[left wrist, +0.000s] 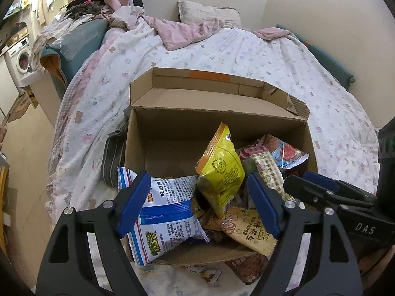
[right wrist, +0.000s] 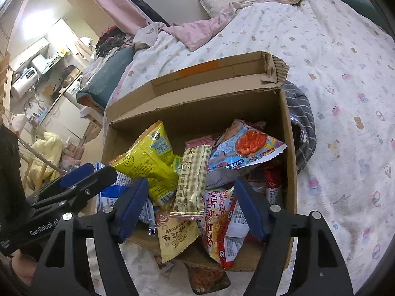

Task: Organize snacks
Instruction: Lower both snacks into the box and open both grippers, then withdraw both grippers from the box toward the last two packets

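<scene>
An open cardboard box sits on the bed and holds several snack packets. A yellow packet stands upright in the middle. A blue and white packet leans over the near left rim. A checked bar packet and a blue packet with red food lie at the right. My left gripper is open and empty above the near rim. My right gripper is open and empty above the packets at the near side. Each gripper shows in the other's view.
The bed has a white patterned quilt with a pink blanket and a pillow at the far end. A grey striped cloth lies beside the box. One red packet lies on the quilt before the box. Kitchen clutter stands at the left.
</scene>
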Demonstrator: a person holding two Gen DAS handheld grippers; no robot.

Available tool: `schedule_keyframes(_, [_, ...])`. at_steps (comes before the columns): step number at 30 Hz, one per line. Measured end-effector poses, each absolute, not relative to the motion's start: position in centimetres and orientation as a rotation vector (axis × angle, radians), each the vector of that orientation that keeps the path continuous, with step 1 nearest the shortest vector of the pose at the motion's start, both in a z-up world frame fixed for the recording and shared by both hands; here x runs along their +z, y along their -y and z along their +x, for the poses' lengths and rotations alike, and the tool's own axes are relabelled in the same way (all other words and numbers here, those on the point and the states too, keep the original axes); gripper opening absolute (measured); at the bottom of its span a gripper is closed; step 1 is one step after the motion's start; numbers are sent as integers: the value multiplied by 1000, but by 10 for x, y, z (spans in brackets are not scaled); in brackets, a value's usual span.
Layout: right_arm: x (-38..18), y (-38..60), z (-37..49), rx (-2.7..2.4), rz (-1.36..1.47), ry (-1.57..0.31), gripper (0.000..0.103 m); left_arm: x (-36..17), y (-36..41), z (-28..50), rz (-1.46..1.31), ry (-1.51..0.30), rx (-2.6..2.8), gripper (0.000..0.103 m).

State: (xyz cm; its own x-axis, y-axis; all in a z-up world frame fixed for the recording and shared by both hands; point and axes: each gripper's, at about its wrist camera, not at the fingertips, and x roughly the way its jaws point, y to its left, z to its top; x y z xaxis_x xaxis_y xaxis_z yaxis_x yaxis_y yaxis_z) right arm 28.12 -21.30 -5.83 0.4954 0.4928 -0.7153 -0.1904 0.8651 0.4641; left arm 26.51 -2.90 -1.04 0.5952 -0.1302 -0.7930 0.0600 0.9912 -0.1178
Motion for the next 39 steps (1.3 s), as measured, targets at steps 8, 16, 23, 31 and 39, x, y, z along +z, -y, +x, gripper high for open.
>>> schedule_keyframes(8, [-55,215,279,411,349,-966,75,-10,30,260,-73,-927,-120,78])
schedule_keyframes(16, [-44,227,263,385,363,-935,75,-1,23,233,-37,-902,-102,78])
schedule_keyframes(23, [-38,234,240,375,365,-932,75,-1,16,206,-55,-914,-78,78])
schedule_keyframes(31, [-36,242,217,350,385,-925,75,-4,10,176,-60,-933,-60,78])
schedule_keyframes(39, [-49,244,189,322,367,-966,75,-12,5,151,-75,-965,-54,78])
